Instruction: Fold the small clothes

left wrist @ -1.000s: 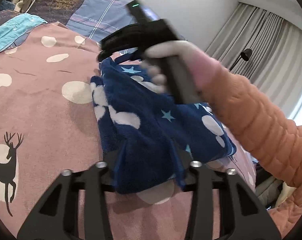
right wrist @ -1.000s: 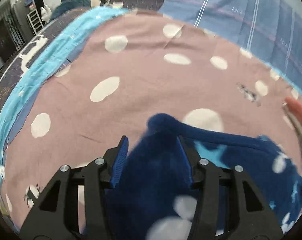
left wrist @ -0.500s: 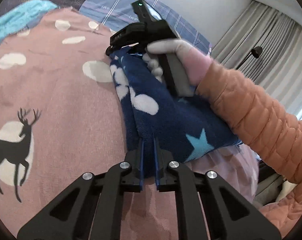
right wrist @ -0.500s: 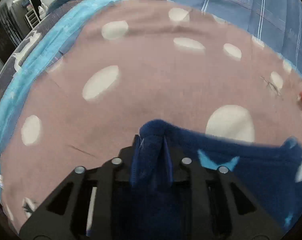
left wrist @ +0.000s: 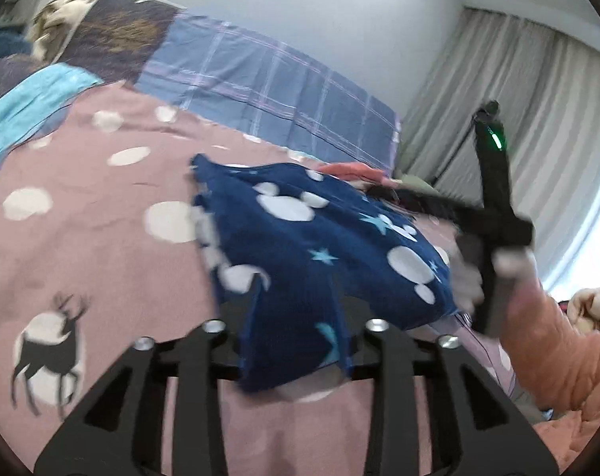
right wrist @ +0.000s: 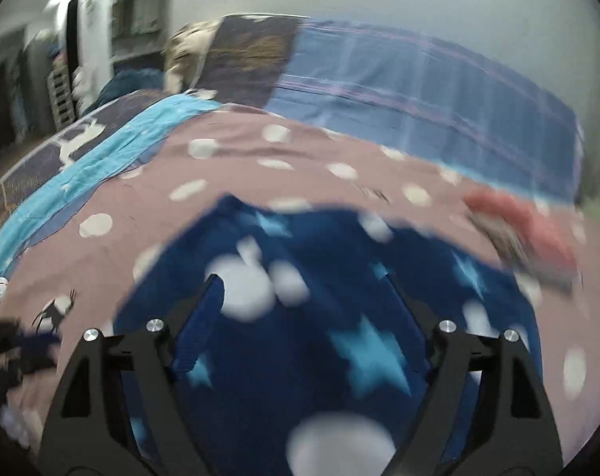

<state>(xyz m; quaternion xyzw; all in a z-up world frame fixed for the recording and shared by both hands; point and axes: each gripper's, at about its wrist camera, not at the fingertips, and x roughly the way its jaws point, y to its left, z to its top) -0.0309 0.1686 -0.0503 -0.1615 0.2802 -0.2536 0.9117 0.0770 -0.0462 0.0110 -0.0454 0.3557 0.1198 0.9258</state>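
Looking across the bed [left wrist: 101,238], we see its pink spotted cover with a deer print, and the blue checked bedding [left wrist: 268,91] banked against the wall behind it. On the cover lies the navy fleece garment [left wrist: 324,246], patterned with white spots and pale blue stars, folded over on itself and spread toward the right side of the bed. Beyond its far edge sits a red cloth [right wrist: 526,222], blurred. Our left hand-held gripper [left wrist: 296,309] has a bunched near corner of the garment between its fingers; the jaws have just been opening, and the blur keeps us from telling whether the pads still press on the fleece. Our right hand-held gripper [right wrist: 304,317] hangs above the middle of the garment with its jaws standing wide apart, having just been opening, and nothing is pinched between them. In the left wrist view its black body [left wrist: 494,214] appears at the garment's right edge, gripped by a hand [left wrist: 510,277] in an orange quilted sleeve [left wrist: 558,357].
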